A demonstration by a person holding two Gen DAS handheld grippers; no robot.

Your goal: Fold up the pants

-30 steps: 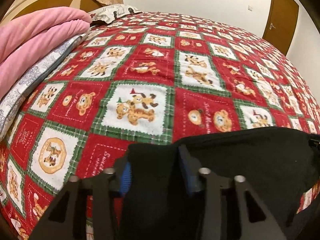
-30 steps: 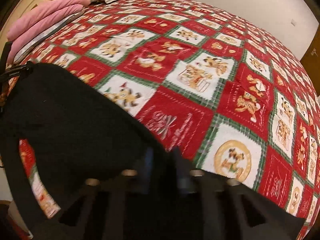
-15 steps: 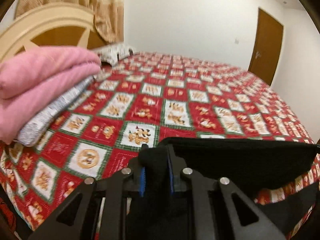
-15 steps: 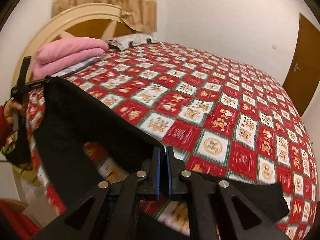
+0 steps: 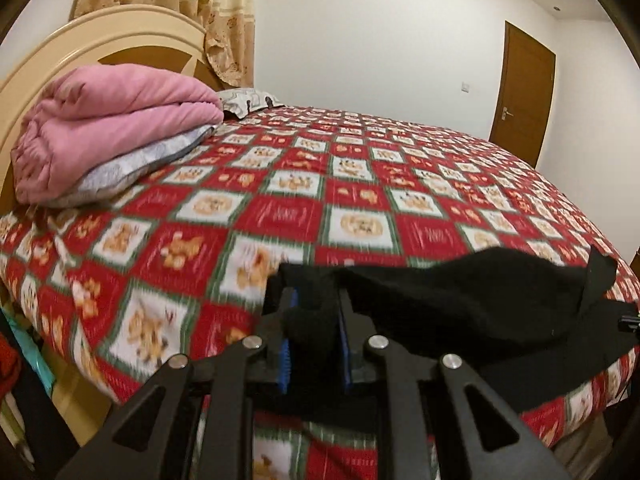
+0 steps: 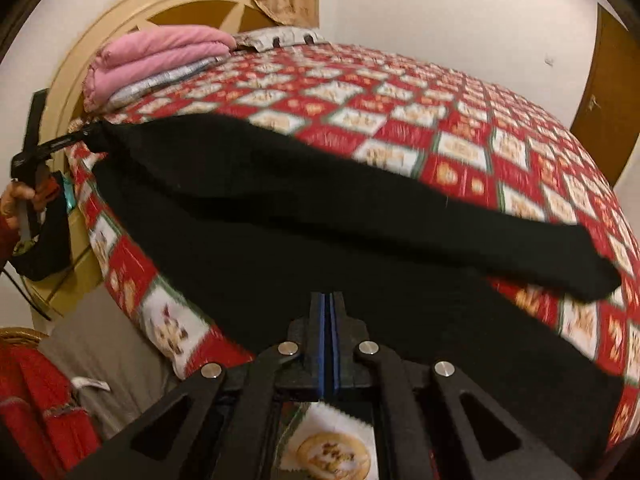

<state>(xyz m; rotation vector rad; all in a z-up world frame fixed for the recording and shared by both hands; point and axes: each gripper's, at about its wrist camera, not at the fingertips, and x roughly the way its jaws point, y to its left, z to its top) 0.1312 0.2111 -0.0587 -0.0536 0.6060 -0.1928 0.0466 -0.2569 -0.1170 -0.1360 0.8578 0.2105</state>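
The black pants hang stretched between both grippers over the near edge of the bed. My left gripper has a thick bunch of the black cloth between its blue pads, which press on it while the jaws are opening slightly. My right gripper is shut on a thin edge of the pants, its pads nearly touching. In the right wrist view the left gripper holds the far left corner, and a person's hand grips its handle. One pant leg end lies on the cover.
The bed has a red and white patchwork cover. A folded pink blanket on a grey pillow lies by the cream headboard. A brown door is at the far right. Red cloth and a wicker basket sit beside the bed.
Both grippers have drawn back toward the bed's near edge with the pants, which now stretch between them. The left jaws have narrowed on the cloth. More wall and headboard show.
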